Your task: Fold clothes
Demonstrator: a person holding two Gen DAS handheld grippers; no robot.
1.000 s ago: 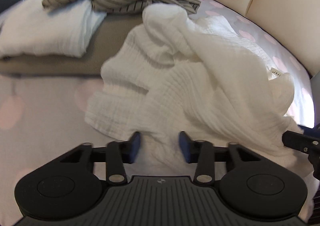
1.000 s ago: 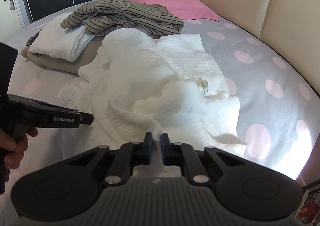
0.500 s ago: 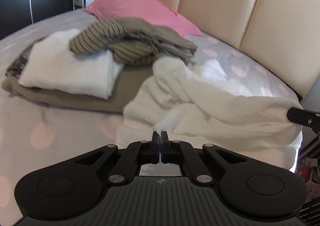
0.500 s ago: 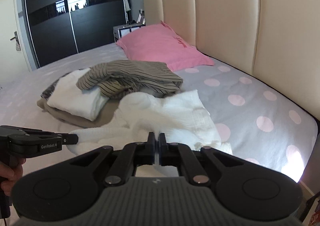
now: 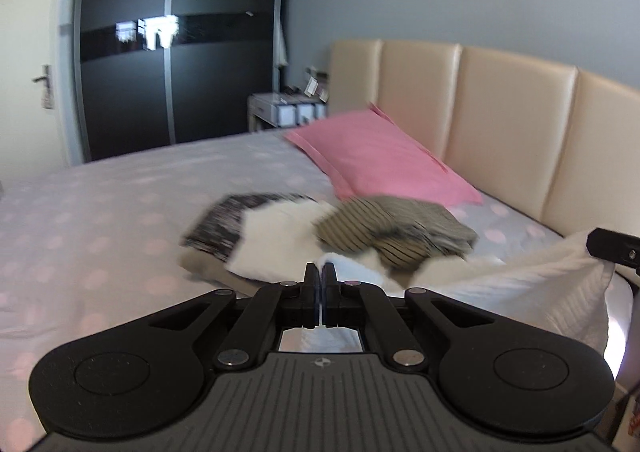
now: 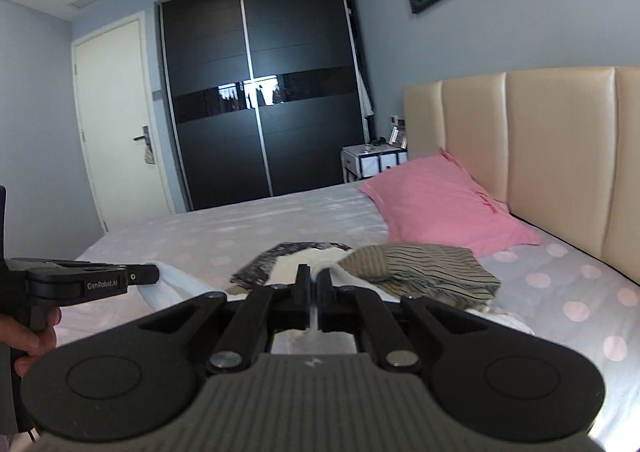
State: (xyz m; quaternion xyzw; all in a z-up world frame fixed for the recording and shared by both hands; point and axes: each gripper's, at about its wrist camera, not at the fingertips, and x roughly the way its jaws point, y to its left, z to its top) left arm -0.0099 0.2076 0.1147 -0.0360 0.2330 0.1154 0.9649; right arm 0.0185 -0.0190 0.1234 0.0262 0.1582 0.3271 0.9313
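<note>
Claws level over bed, pinching white garment.

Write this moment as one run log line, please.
left gripper: shut on white garment | right gripper: shut on white garment | garment: lifted
</note>
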